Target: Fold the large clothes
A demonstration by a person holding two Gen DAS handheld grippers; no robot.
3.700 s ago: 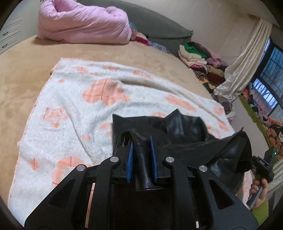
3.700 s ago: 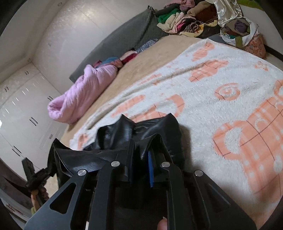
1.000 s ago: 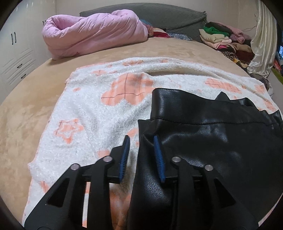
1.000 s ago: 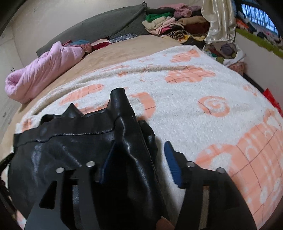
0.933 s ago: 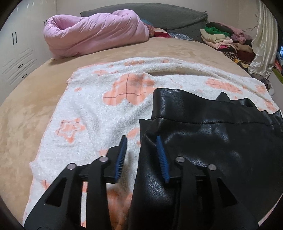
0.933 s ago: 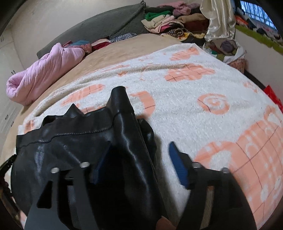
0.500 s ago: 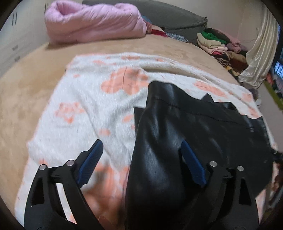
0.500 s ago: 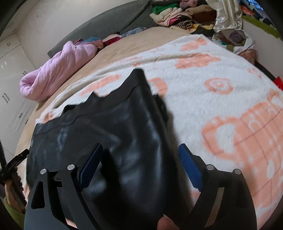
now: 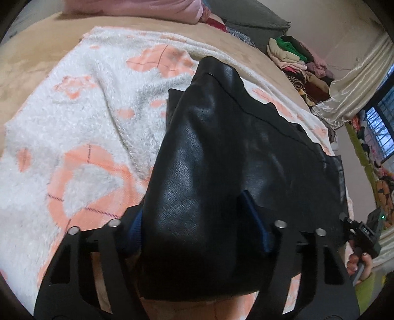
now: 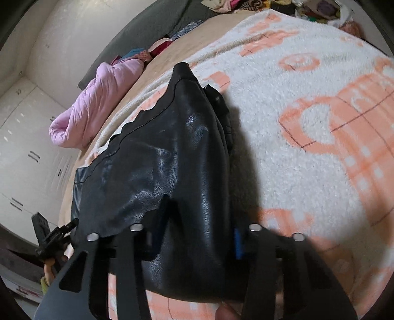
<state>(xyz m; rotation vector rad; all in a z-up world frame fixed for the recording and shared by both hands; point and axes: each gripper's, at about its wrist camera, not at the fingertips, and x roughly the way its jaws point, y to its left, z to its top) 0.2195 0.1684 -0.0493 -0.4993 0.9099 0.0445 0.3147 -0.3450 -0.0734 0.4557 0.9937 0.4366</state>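
A black leather garment [image 9: 221, 152] [image 10: 167, 157] lies spread on a white fleece blanket with orange shapes [image 9: 81, 123] [image 10: 307, 123]. My left gripper [image 9: 197, 224] straddles a raised fold at the garment's near left edge. Its jaws are closing, and the leather bulges between the blue pads [image 9: 256, 221] and touches both. My right gripper [image 10: 197, 236] straddles the near right edge in the same way. Its jaws are closing too, with a thick fold filling the gap against the pads [image 10: 237, 243]. The garment's nearest hem is hidden under both grippers.
The blanket covers a tan bed [image 9: 37, 61]. A rolled pink quilt [image 10: 98, 103] and a grey headboard cushion [image 9: 248, 19] lie at the far end. A pile of clothes [image 9: 295, 56] and a cream curtain [image 9: 357, 81] stand far right. White cupboards [image 10: 24, 160] line the left wall.
Both grippers opened wide, slid along the near edge of the laid-out garment and turned. Their jaws have now narrowed around folds of leather, which bulge up between the pads.
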